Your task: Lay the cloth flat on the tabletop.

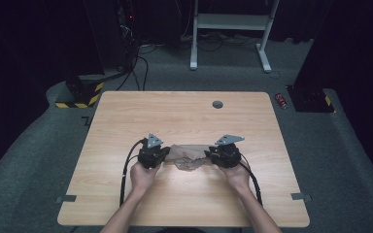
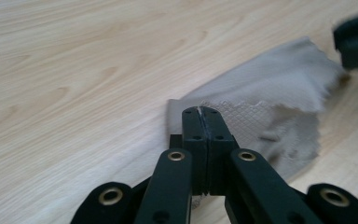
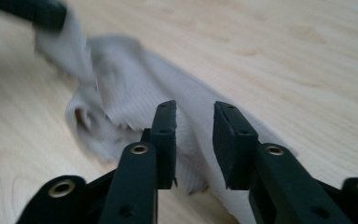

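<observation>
We see a crumpled beige cloth (image 1: pixel 188 158) lying on the worktop (image 1: pixel 184 116) between both tools. Our left hand-held gripper (image 2: pixel 200 112) pinches its edge tight; our right hand-held gripper (image 3: pixel 195 126) stands parted over its ribbed end.

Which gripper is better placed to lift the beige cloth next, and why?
Probably the left gripper: its fingers are shut on the cloth edge. The right gripper stands open over the cloth, gripping nothing.
</observation>
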Available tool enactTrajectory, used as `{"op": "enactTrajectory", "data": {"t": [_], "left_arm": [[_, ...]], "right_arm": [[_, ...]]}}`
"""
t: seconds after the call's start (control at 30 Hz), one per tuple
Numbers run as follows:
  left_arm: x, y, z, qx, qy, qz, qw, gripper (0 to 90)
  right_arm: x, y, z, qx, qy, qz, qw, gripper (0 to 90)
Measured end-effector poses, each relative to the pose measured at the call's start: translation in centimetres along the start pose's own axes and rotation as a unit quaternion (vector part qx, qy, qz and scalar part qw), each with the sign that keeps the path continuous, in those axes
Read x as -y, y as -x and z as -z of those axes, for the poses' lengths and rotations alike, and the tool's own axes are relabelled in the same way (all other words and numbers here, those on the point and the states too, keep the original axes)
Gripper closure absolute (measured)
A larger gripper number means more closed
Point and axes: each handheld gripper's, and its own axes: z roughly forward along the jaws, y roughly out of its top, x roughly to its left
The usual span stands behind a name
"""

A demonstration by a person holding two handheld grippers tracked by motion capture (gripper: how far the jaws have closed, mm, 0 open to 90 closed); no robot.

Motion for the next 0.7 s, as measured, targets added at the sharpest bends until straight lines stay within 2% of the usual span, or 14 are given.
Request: {"op": "enactTrajectory", "data": {"t": [0.13,0.2,0.23,0.27,0.3,0.33,0.4,0.47,0.5,0.53,0.57,0.6,0.7], "left_arm": [[0.4,-1.6,0.1,-0.015,-0.019,0.016,0.9996,89.3],[0.4,-1.7,0.1,-0.016,-0.020,0.016,0.9995,89.2],[0.4,-1.7,0.2,-0.014,-0.022,0.017,0.9995,86.9],[0.3,-1.5,0.4,0.000,-0.017,0.011,0.9998,84.3],[0.3,-1.5,0.4,0.000,-0.017,0.011,0.9998,80.9],[0.2,-1.2,0.5,0.011,-0.011,0.007,0.9999,80.9],[-0.2,-0.3,0.5,0.032,-0.009,-0.016,0.9993,70.5],[-0.7,1.0,0.3,0.052,-0.016,-0.041,0.9977,59.6],[-1.0,2.3,-0.3,0.064,-0.027,-0.074,0.9948,53.8],[-1.0,2.3,-0.3,0.064,-0.027,-0.074,0.9948,51.8],[-1.1,2.9,-0.6,0.071,-0.034,-0.084,0.9934,51.8],[-1.0,3.5,-1.2,0.078,-0.045,-0.095,0.9914,48.8],[-0.8,3.8,-1.8,0.087,-0.051,-0.091,0.9907,46.8]], "right_arm": [[1.6,0.1,-0.3,-0.016,-0.024,0.003,0.9996,67.5],[1.9,0.1,-0.3,-0.020,-0.028,0.004,0.9994,67.4],[2.6,0.2,-0.1,-0.023,-0.033,0.004,0.9992,66.5],[2.9,0.2,0.0,-0.023,-0.033,0.005,0.9992,66.0],[2.9,0.2,0.0,-0.023,-0.033,0.005,0.9992,66.0],[3.1,0.3,0.1,-0.021,-0.036,0.005,0.9991,65.4],[3.4,0.5,0.0,-0.017,-0.046,0.004,0.9988,64.7],[3.6,0.7,-0.2,-0.010,-0.052,0.004,0.9986,68.1],[3.5,0.7,-0.3,-0.003,-0.054,0.001,0.9985,77.0],[3.4,0.8,-0.3,0.008,-0.055,0.012,0.9984,83.0],[3.4,0.8,-0.3,0.008,-0.055,0.012,0.9984,83.0],[3.4,0.9,-0.3,0.010,-0.057,0.012,0.9982,89.7],[3.1,1.0,0.1,0.011,-0.049,0.011,0.9987,89.9]]}}
